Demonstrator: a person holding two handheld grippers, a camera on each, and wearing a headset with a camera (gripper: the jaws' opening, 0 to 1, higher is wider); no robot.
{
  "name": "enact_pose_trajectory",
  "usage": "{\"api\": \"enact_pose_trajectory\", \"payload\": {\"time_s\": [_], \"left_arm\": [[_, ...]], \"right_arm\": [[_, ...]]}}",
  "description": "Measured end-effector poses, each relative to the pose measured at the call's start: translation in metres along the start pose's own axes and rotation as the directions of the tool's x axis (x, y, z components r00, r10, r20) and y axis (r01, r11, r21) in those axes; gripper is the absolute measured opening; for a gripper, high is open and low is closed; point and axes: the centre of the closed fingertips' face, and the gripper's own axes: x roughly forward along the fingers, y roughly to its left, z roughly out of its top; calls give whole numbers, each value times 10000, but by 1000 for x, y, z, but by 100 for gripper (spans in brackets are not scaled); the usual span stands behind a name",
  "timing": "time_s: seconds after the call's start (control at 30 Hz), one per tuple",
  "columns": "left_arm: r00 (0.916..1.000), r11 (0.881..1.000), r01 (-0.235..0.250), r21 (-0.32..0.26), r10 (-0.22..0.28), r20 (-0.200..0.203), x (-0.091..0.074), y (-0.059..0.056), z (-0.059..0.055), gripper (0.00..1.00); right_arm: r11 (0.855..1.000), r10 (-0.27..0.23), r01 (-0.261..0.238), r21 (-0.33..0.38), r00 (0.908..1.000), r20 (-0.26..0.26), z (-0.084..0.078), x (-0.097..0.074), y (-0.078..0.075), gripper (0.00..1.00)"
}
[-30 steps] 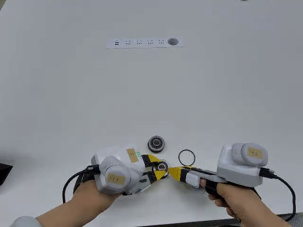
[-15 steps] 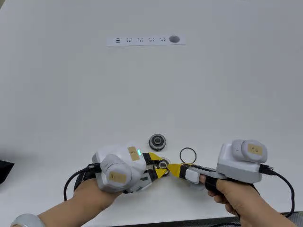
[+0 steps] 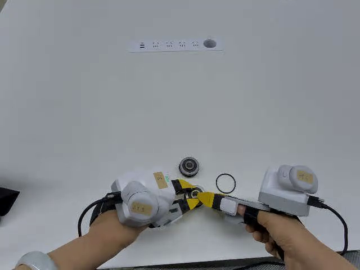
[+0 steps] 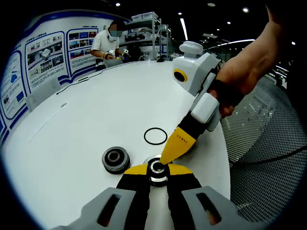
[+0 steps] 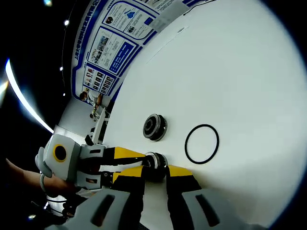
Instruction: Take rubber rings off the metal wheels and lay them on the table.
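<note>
My left gripper point(image 3: 190, 195) point(image 4: 157, 168) is shut on a small metal wheel point(image 3: 196, 194) point(image 4: 157, 171) point(image 5: 154, 166), held just above the table's near edge. From the right, my right gripper point(image 3: 205, 198) point(image 5: 156, 168) meets the same wheel. Its yellow tips point(image 4: 175, 143) are pinched together at the rim, where the black rubber ring sits. A second wheel point(image 3: 189, 166) point(image 4: 115, 159) point(image 5: 155, 127) with its ring on lies flat a little farther back. One loose black ring point(image 3: 225, 183) point(image 4: 155, 136) point(image 5: 202, 143) lies on the white table point(image 3: 180, 107).
A white power strip point(image 3: 174, 44) lies far back on the table. A black cable point(image 3: 87, 211) trails from the left gripper, and another point(image 3: 336, 216) from the right. A dark object point(image 3: 7, 199) sits at the left edge. A person stands far off in the left gripper view.
The right gripper's tips have closed in a little on the wheel that the left gripper holds. The other shifts come from the camera.
</note>
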Motion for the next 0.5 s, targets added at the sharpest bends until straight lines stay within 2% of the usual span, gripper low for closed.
{"api": "enact_pose_trajectory", "payload": {"time_s": [0.2,0.23,0.27,0.5], "left_arm": [[10000,10000,0,-21,0,23,0,0,0,12],[10000,10000,2,-6,-2,18,0,0,0,12],[10000,10000,4,-11,-4,23,0,1,-1,12],[10000,10000,17,-11,-17,4,1,1,-2,12]], "right_arm": [[9999,95,-94,98,9999,-38,-1,-2,2,19],[9994,298,-297,152,9995,-78,-1,-2,6,17],[9998,185,-184,119,9998,-70,-1,-2,5,17],[9998,202,-202,-37,9998,-71,0,-4,6,17]]}}
